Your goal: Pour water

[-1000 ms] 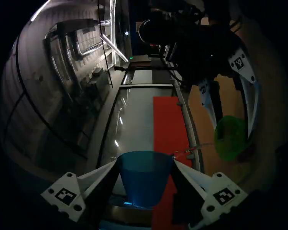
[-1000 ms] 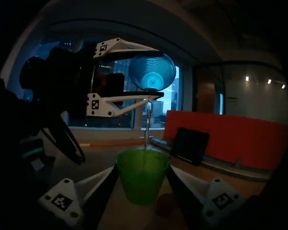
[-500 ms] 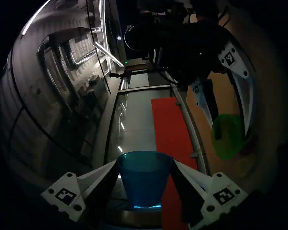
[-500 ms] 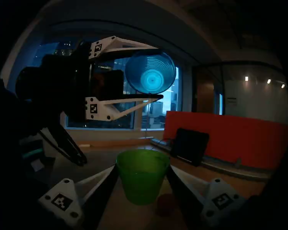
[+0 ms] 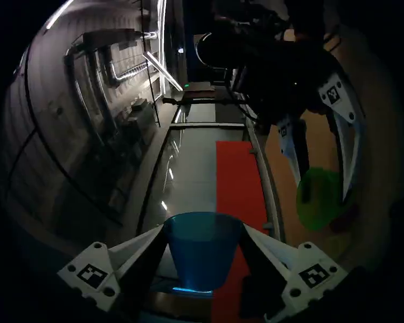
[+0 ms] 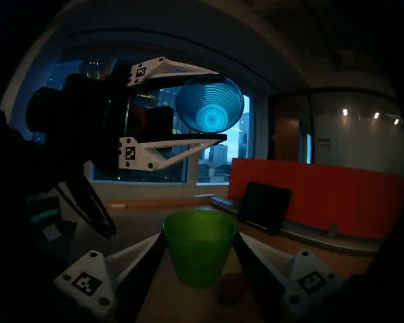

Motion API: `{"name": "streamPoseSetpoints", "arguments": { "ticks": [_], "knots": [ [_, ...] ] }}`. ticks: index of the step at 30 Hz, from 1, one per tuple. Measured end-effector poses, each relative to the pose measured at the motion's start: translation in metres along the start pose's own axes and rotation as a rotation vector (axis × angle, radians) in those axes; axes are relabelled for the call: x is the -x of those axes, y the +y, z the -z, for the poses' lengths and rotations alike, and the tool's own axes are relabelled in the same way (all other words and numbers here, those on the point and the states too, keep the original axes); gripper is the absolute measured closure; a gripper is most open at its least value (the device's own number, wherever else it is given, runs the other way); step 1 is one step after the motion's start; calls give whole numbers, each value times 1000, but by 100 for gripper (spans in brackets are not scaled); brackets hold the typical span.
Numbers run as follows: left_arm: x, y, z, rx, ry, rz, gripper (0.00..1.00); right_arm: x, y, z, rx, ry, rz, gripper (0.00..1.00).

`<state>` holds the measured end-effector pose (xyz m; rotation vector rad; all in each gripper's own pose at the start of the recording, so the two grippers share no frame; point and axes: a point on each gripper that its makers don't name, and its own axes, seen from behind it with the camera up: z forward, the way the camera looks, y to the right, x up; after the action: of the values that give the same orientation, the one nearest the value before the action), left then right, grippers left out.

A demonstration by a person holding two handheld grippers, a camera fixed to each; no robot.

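My left gripper (image 5: pixel 202 242) is shut on a blue cup (image 5: pixel 203 253), turned on its side. In the right gripper view the same blue cup (image 6: pixel 210 105) hangs above, mouth facing the camera, between the left gripper's white fingers (image 6: pixel 169 148). My right gripper (image 6: pixel 200 247) is shut on an upright green cup (image 6: pixel 200 245) standing on the wooden table (image 6: pixel 175 301). The left gripper view shows the green cup (image 5: pixel 318 198) off to the right between the right gripper's fingers (image 5: pixel 291 153). No stream of water is visible between the cups.
A red wall panel (image 6: pixel 331 199) runs along the right, with a dark tablet-like object (image 6: pixel 264 207) leaning before it. Large windows (image 6: pixel 229 145) lie behind the cups. A small reddish object (image 6: pixel 231 282) sits beside the green cup. A dark sleeve (image 6: pixel 19 177) is at left.
One second ago a thin stream of water ran from the blue cup into the green cup; it has stopped. The blue cup stays tipped above, shifting only slightly.
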<state>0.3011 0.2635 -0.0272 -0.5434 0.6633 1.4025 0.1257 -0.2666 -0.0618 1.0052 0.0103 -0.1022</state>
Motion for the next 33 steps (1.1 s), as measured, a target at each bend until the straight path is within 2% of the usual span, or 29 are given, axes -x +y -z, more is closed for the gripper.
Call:
{"name": "streamPoseSetpoints", "arguments": {
  "ticks": [2, 9, 14, 21, 24, 33],
  "knots": [
    [2, 0, 1, 0, -1, 58, 12, -1, 1, 1, 2, 2, 0, 11],
    [2, -4, 2, 6, 14, 316, 13, -2, 4, 3, 9, 13, -5, 11],
    [2, -6, 2, 13, 26, 475, 12, -4, 5, 4, 11, 20, -7, 11],
    [5, -2, 2, 29, 25, 702, 12, -6, 6, 6, 14, 25, -9, 11],
    [6, 0, 1, 40, 32, 791, 12, -7, 6, 7, 15, 27, -9, 11],
    [15, 6, 1, 66, 28, 1013, 12, -12, 5, 10, 18, 40, -6, 10]
  ]
}}
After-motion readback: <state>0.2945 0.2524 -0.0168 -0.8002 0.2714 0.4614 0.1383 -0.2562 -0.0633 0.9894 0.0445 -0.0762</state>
